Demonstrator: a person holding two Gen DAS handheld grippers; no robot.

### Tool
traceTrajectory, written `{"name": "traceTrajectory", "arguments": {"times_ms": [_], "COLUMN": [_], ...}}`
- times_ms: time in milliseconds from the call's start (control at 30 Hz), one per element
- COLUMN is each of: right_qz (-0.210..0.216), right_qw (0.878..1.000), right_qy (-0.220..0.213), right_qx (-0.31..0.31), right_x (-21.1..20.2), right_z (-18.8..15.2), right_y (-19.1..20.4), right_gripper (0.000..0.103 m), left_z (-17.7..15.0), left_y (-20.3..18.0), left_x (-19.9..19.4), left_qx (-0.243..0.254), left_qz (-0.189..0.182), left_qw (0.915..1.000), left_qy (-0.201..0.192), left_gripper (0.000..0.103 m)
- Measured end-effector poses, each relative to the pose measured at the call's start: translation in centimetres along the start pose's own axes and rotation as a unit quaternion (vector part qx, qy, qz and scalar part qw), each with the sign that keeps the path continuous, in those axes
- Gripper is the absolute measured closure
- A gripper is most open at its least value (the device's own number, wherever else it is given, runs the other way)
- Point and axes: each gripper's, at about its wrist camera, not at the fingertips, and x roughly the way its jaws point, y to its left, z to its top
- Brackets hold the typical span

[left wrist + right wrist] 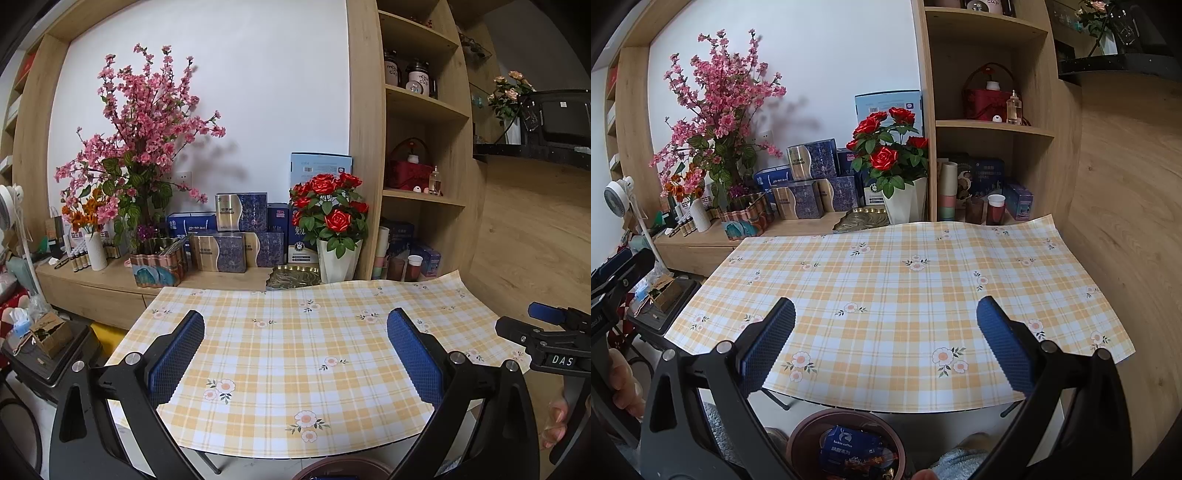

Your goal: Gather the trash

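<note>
Below the table (pixel 886 295) edge at bottom centre, a brown bin (pixel 805 435) holds wrappers (pixel 849 448); left claw (pixel 295 354) and right claw (pixel 886 347) both hover spread, empty.

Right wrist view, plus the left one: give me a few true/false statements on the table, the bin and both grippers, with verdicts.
1. The checked tablecloth has trash lying on it. False: only its floral pattern shows; no loose item is on it.
2. The brown bin below the table's near edge holds a blue Luckin coffee package. True.
3. The right gripper is shut on a wrapper. False: its jaws stand wide apart with nothing between them.
4. The left gripper is open and empty above the cloth. True.
5. The red roses stand in a white pot on the wooden ledge behind the table. True.
6. The bin is empty. False: packaging lies inside it.
</note>
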Motion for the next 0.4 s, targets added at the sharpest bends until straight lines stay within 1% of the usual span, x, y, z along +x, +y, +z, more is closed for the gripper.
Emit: {"name": "traceTrajectory", "arguments": {"times_ms": [200, 400], "right_qz": [0.001, 0.000], "right_qw": [1.000, 1.000], "right_qy": [0.001, 0.002], "right_qx": [0.000, -0.002], "right_x": [0.03, 0.03], "right_z": [-0.19, -0.35], "right_y": [0.02, 0.12], "right_gripper": [0.006, 0.006], "left_z": [-0.04, -0.15], "left_y": [-0.03, -0.31], "left_x": [-0.24, -0.41], "left_qx": [0.001, 0.014], "left_qz": [0.005, 0.022], "left_qw": [1.0000, 0.9996], "left_qy": [0.000, -0.005], "left_gripper": [0.006, 0.006]}}
